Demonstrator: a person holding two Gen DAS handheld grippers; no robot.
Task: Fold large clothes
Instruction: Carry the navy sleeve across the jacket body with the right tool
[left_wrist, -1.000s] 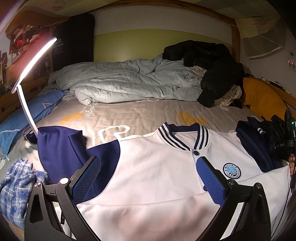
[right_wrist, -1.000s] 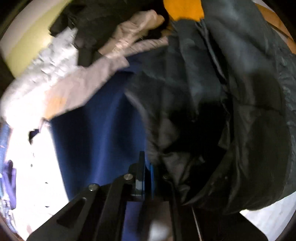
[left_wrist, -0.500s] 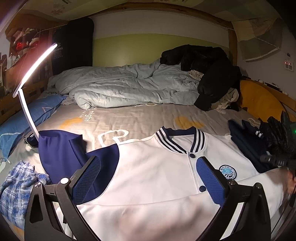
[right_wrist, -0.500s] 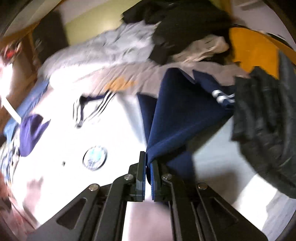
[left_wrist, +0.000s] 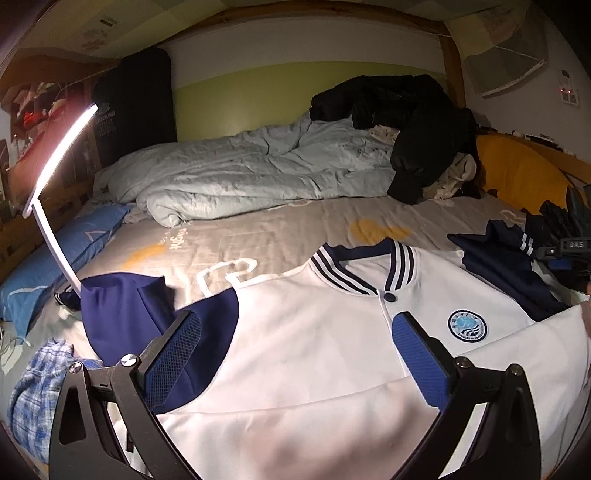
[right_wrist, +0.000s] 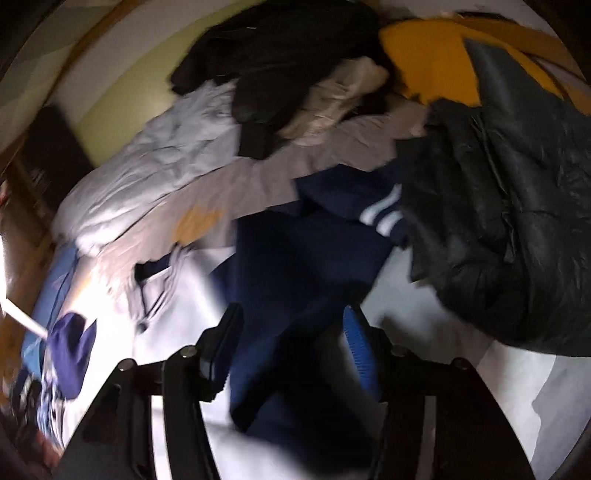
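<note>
A white jacket (left_wrist: 314, 350) with navy sleeves, a striped collar and a round badge lies face up on the bed. My left gripper (left_wrist: 295, 325) hovers open just over its chest, with nothing between the pads. The navy right sleeve (left_wrist: 509, 269) lies bunched at the jacket's right shoulder. The other navy sleeve (left_wrist: 122, 314) spreads out to the left. In the right wrist view my right gripper (right_wrist: 291, 325) has its jaws opening. That navy sleeve (right_wrist: 303, 258) lies loose between them, and the pads do not press on it. The right gripper (left_wrist: 565, 247) also shows at the left wrist view's right edge.
A lit curved lamp (left_wrist: 55, 155) stands at the left by a blue pillow (left_wrist: 62, 251) and a plaid cloth (left_wrist: 37, 376). A pale duvet (left_wrist: 258, 173) and a black coat (left_wrist: 406, 110) fill the bed's far end. A black puffer jacket (right_wrist: 498, 221) and a yellow cushion (right_wrist: 436, 62) lie right.
My right gripper was shut on the navy sleeve and lifted it toward the jacket; now its jaws stand apart and the sleeve has dropped loose. The left gripper has barely moved.
</note>
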